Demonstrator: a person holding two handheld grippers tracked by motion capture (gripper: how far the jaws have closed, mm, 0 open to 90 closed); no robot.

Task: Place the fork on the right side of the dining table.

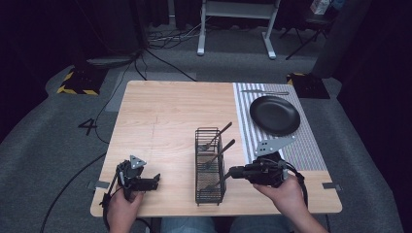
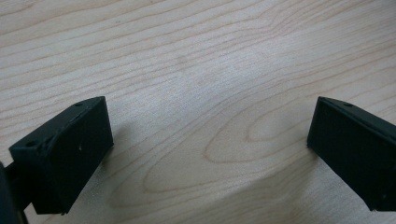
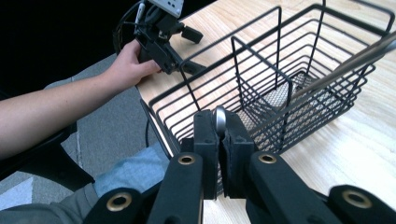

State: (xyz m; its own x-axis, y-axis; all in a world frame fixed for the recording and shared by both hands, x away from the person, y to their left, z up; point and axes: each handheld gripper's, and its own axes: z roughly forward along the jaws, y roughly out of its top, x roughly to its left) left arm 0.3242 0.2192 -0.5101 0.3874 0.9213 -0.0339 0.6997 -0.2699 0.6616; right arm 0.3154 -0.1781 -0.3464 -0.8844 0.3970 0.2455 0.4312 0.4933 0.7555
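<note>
Near the table's (image 1: 160, 116) 6 o'clock edge, a black wire basket (image 1: 210, 165) with 3 compartments holds slim metal utensils. At its 3 o'clock side the right gripper (image 3: 220, 140) pinches a rounded metal handle tip (image 3: 220, 119) between closed jaws. Toward 8 o'clock, the left gripper (image 2: 205, 149) rests over pale woodgrain, jaws wide apart

grey carpet (image 1: 43, 141) covers the floor around the light wooden table (image 1: 165, 116). beyond its far edge stands a white desk frame (image 1: 235, 24) amid dark curtains, loose black cables (image 1: 160, 53), and yellow-black striped bases (image 1: 77, 80).
</note>
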